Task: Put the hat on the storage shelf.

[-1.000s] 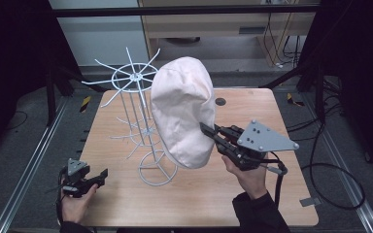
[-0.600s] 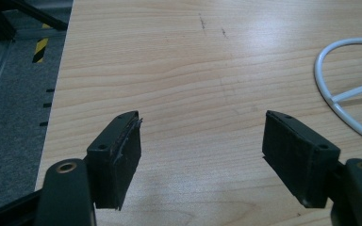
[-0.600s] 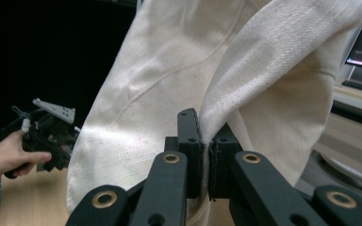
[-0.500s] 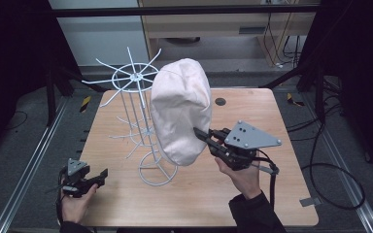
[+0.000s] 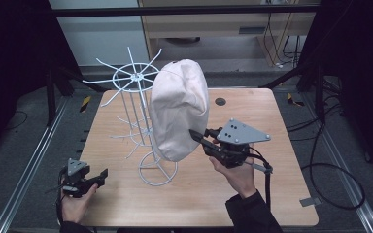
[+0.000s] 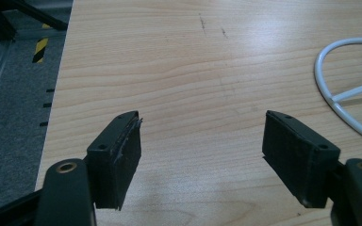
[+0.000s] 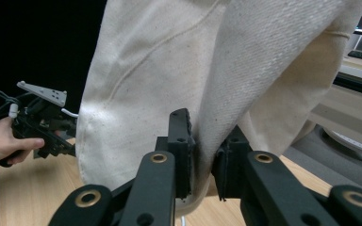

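Observation:
A cream fabric cap hangs in the air in front of the white wire rack, which stands on the wooden table. My right gripper is shut on the cap's lower right edge. In the right gripper view the cream cloth is pinched between the two black jaws of the right gripper. My left gripper rests low at the table's front left, open, with nothing in it. The left gripper view has the left gripper standing wide apart over bare wood, with the rack's base ring at the right.
The rack's round wire base sits in the table's middle, and its spoked top reaches up and left. A small dark disc lies near the far edge. Metal rails and cables run on the floor around the table.
My right gripper has carried the cap slightly to the left, closer to the rack. The left gripper has stayed where it was.

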Demonstrator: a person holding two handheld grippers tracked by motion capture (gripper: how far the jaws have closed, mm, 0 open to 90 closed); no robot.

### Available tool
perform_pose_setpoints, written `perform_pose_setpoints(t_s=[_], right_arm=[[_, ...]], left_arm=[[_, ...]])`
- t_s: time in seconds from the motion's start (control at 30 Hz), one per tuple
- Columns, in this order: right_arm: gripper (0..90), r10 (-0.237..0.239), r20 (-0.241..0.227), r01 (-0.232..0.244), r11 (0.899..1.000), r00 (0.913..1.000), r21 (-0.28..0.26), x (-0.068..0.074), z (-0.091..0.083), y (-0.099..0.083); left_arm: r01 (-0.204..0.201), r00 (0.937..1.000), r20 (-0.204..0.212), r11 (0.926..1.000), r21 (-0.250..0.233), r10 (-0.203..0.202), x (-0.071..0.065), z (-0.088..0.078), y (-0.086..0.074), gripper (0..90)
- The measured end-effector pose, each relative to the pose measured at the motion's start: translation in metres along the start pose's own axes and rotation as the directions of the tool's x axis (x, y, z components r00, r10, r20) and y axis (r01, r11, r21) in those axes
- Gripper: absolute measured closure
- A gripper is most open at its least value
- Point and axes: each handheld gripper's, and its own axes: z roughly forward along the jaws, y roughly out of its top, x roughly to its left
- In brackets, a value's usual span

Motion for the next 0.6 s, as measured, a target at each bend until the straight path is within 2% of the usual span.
perform_pose_setpoints(t_s=[0.23,0.4,0.6], right_arm=[[68.7,0.011,0.010,-0.011,1.000,0.9999,0.012,-0.0001,0.0036,-0.0023],[54.8,0.033,0.028,-0.034,0.999,0.9991,0.015,-0.0012,0.0042,-0.0042],[42.7,0.053,0.061,-0.052,0.999,0.9967,-0.004,-0.0052,-0.0035,-0.0068]], left_arm=[[0.000,1.0000,0.000,1.0000,0.000,0.000,0.0002,-0.0001,-0.0001,28.7],[-0.002,1.0000,0.001,1.0000,0.002,0.002,0.0003,-0.0004,0.0000,28.7],[-0.002,1.0000,0.000,1.0000,0.002,0.002,0.0004,-0.0003,0.0000,28.7]])
